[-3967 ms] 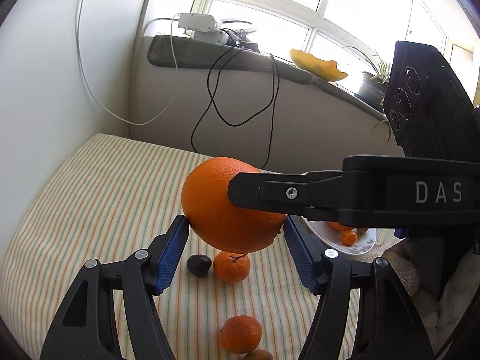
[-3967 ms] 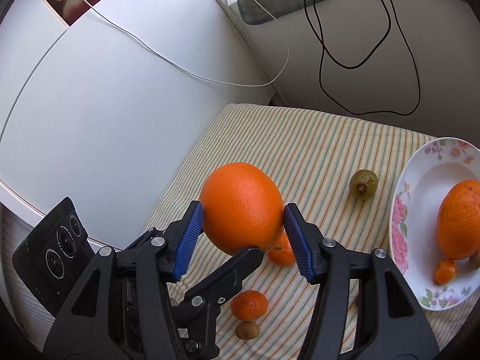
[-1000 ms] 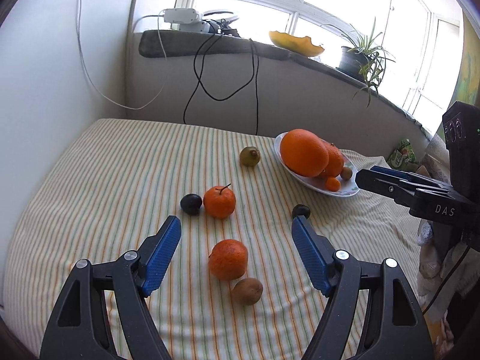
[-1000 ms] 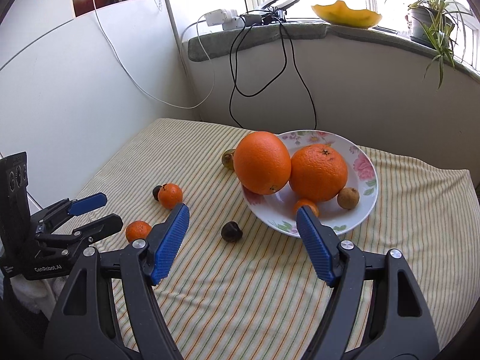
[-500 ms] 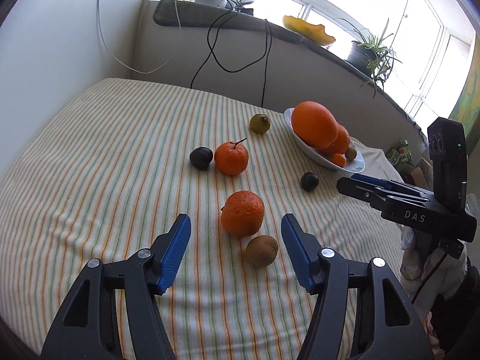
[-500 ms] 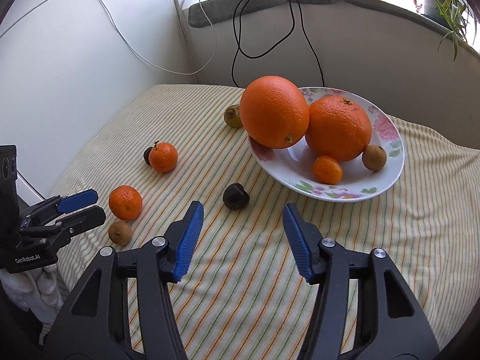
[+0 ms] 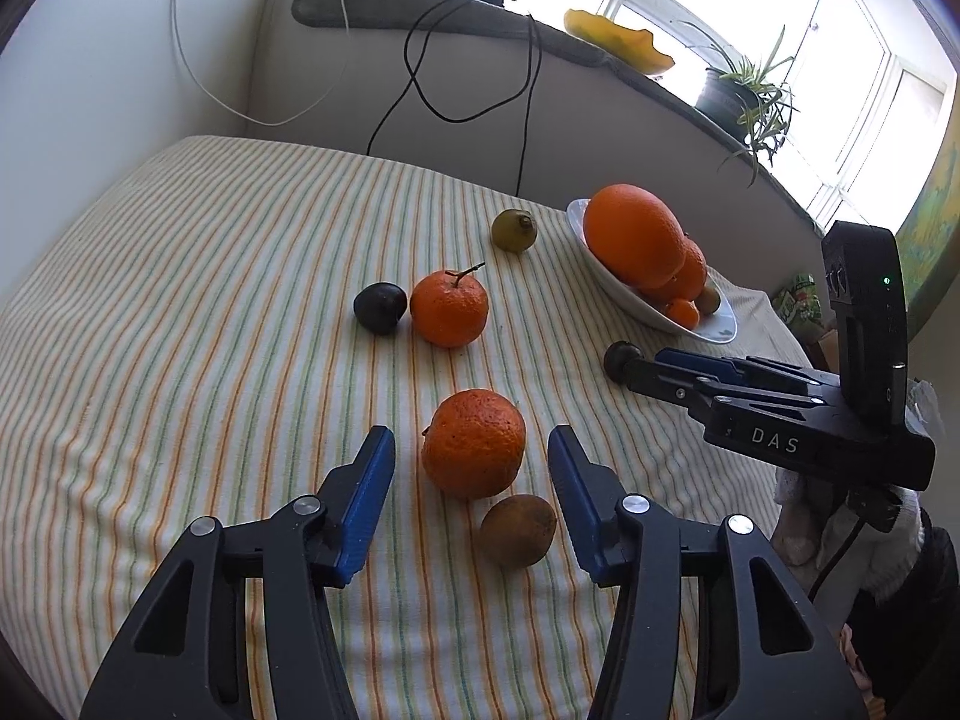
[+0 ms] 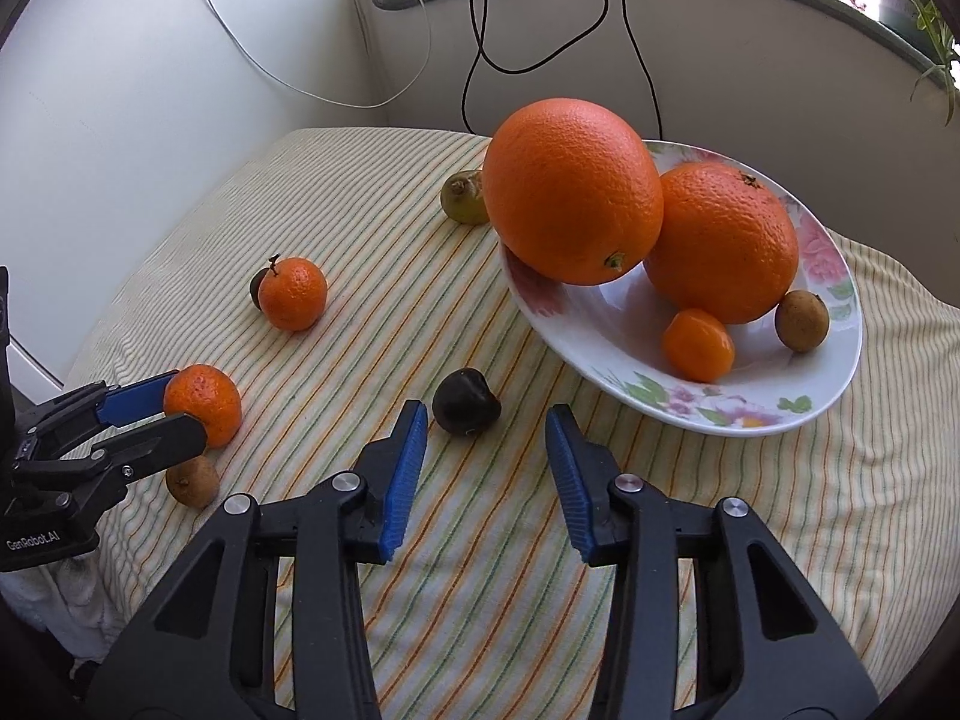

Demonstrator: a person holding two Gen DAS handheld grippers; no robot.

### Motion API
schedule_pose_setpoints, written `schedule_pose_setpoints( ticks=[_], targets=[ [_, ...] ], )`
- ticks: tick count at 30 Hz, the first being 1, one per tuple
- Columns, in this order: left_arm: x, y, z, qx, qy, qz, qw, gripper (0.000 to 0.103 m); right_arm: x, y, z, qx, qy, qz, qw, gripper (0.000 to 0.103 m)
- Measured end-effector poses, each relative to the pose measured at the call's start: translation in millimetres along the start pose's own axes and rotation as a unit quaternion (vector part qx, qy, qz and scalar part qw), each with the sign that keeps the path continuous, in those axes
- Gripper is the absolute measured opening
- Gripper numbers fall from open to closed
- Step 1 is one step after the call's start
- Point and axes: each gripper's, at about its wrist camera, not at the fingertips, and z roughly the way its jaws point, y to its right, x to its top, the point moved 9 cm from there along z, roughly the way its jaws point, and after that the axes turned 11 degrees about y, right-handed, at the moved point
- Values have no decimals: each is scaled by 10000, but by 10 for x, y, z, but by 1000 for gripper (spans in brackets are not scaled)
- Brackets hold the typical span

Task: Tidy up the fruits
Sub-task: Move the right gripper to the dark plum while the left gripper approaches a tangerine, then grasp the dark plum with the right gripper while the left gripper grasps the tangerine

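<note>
My left gripper [image 7: 470, 441] is open low over the striped cloth, its blue pads on either side of a mandarin [image 7: 474, 444] with gaps on both sides. A small brown fruit [image 7: 519, 531] lies just in front of that mandarin. My right gripper [image 8: 486, 417] is open too, and a dark fruit [image 8: 466, 401] sits just beyond its fingertips, towards the left pad. The flowered plate [image 8: 750, 420] holds a big orange [image 8: 573, 189], a second orange [image 8: 720, 243], a small mandarin [image 8: 698, 344] and a brown fruit [image 8: 801, 312].
On the cloth farther back lie a stemmed mandarin [image 7: 449, 309], another dark fruit [image 7: 379, 307] beside it and a green fruit [image 7: 514, 230] near the plate. Cables hang down the wall behind. The sill holds a potted plant [image 7: 744, 90].
The big orange the right gripper held four seconds ago now lies on the plate. Since then both grippers have dropped towards the cloth, the left around the mandarin, the right up to the dark fruit.
</note>
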Motion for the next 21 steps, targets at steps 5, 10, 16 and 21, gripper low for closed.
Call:
schedule_pose_setpoints(
  ticks=[5, 10, 16, 21],
  targets=[
    [-18, -14, 47, -23, -62, 0, 10000, 43, 21, -7, 71, 39, -54, 0, 10000, 38],
    [-38, -8, 54, -42, -101, 36, 9999, 37, 47, -38, 100, 54, -60, -83, 9999, 35],
    [-41, -13, 69, -62, -108, 19, 9999, 35, 77, -152, 180, 105, -122, -214, 9996, 27],
    [-35, -5, 79, -71, -99, 21, 9999, 35, 81, -236, 205, 100, -131, -324, 9993, 23]
  ],
)
